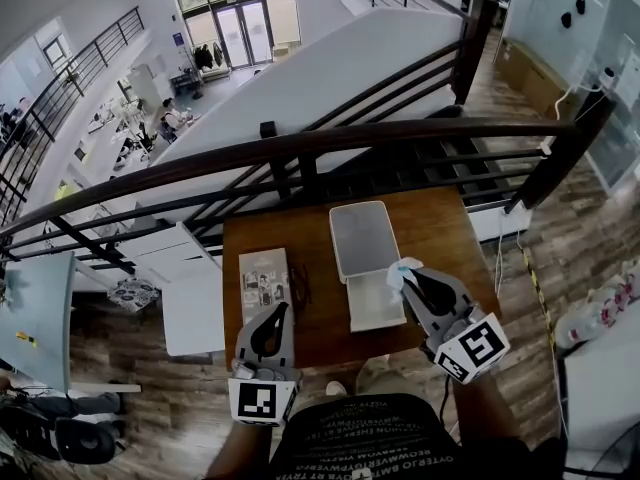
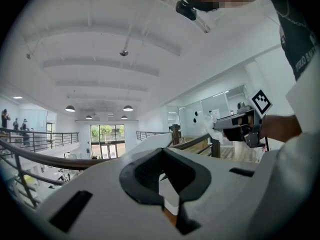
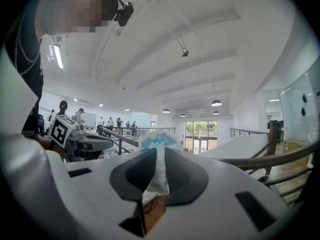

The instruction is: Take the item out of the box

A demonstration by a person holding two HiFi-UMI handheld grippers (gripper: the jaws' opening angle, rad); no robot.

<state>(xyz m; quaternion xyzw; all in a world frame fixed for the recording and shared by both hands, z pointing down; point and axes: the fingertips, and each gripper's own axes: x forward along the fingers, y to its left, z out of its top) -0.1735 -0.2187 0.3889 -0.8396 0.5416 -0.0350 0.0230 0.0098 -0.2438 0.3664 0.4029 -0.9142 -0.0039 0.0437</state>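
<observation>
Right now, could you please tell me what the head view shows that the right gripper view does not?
Only the head view shows the open white box and the printed booklet, lying apart on the wooden table. Only the right gripper view shows the ceiling and its lamps. Both show the right gripper pinching a white-and-blue packet, and the left gripper, which is empty.
</observation>
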